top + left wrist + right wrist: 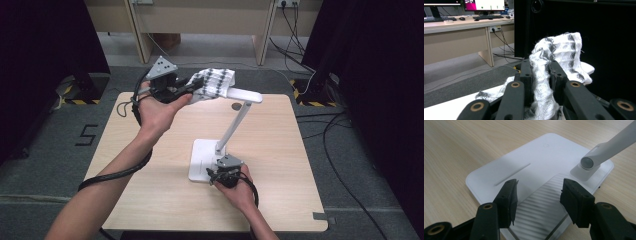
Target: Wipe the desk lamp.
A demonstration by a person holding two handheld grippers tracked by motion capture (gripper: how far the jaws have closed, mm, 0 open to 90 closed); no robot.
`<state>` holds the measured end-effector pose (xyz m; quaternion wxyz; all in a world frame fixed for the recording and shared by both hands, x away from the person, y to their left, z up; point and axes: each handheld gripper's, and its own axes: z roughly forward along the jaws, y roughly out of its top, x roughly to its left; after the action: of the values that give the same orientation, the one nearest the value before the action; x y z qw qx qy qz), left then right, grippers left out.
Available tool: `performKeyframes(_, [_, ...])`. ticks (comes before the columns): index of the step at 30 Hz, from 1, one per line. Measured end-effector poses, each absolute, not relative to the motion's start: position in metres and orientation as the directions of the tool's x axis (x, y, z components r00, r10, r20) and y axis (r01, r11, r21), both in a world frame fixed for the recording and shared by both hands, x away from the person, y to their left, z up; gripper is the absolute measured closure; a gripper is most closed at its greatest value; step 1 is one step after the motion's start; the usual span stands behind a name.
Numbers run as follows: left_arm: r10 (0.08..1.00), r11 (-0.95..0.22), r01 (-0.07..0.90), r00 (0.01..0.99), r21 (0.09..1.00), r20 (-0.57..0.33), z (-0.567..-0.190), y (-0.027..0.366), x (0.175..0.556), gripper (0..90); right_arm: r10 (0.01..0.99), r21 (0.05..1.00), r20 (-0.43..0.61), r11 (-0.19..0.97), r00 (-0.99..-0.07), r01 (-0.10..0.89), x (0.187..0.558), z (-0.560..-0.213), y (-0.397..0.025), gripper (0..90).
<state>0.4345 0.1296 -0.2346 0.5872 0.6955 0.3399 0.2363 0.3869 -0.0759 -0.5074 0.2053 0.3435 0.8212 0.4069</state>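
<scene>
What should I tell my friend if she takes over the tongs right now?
Left tongs: shut on the cloth, held up at the lamp head.
Right tongs: open, jaws over the lamp base, not gripping it.
The lamp stands upright on the table.
Done: cloth picked up and brought to the lamp head.
Left: probably wiping the lamp with the cloth while steadying the base, then setting the cloth down.
</scene>
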Motion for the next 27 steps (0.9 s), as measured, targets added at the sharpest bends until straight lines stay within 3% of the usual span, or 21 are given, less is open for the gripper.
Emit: performKeyframes(27, [0.725, -0.113, 0.198, 0.686, 0.974, -0.056, -0.238, 0.104, 0.436, 76.4, 0.729, 0.809, -0.068, 0.440, -0.681, 0.390, 0.386, -0.508, -0.075, 47.1])
